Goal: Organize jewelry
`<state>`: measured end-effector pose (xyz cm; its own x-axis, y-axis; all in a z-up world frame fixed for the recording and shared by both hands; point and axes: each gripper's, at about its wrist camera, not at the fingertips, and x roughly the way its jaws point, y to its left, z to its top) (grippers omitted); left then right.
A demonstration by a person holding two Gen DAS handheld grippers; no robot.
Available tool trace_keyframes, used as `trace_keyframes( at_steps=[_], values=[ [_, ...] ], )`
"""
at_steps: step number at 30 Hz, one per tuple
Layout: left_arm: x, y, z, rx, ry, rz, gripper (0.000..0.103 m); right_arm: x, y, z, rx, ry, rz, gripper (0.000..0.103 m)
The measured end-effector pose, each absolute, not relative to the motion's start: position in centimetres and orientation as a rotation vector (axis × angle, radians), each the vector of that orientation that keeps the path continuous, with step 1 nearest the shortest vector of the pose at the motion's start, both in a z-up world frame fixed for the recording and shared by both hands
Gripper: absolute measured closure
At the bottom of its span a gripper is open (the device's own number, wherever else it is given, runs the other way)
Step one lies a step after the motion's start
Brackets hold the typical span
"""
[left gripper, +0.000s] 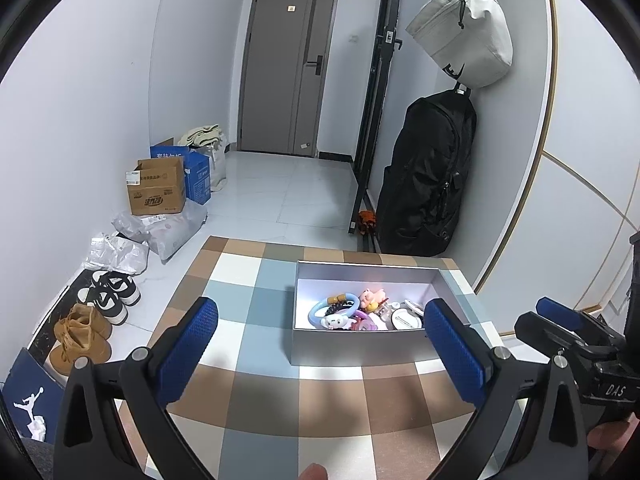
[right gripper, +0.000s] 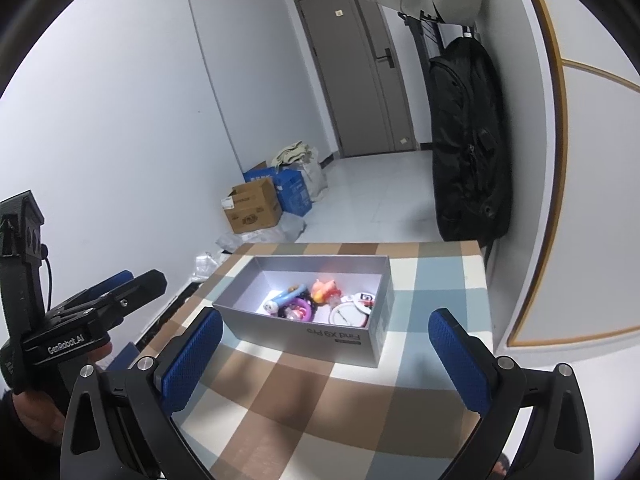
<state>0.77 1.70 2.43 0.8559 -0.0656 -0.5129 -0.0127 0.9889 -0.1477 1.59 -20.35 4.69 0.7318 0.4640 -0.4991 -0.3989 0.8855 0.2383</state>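
We hold the left gripper (left gripper: 320, 354) and right gripper (right gripper: 324, 354) spread and empty (both off the table) — trinkets sit gathered in the grey box (right gripper: 304, 332), seemingly sorted.

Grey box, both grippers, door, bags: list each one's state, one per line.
Grey box: lidless, upright on the checked tablecloth, trinkets inside.
Blue ring: lying in the box.
Left gripper: open, empty.
Right gripper: open, empty.
Door: shut.
Black backpack: hanging, zipped.
White bag: hanging above it.
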Motion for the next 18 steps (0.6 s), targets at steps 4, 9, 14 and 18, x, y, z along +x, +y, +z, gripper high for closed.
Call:
trace_keyframes(
  at_steps=[4,9,14,18],
  values=[
    [0.83,1.7,2.4,-0.153,0.554,-0.036,0.003,1.66,-20.48,4.62,0.125,0.584,0.47,0.0],
    [0.89,1.71,2.44,-0.158,0.553,-0.032,0.003,1.73,-20.37,4.53,0.121,0.592,0.469,0.0],
    [1.0,1.83,2.46,-0.168,0.555,-0.028,0.003,1.78,-20.37,4.59,0.119,0.588,0.464,0.0],
    [0.97,1.99,2.51,-0.17,0.552,-0.021,0.003,1.82,-20.36,4.52,0.12,0.59,0.465,0.0]
  ],
)
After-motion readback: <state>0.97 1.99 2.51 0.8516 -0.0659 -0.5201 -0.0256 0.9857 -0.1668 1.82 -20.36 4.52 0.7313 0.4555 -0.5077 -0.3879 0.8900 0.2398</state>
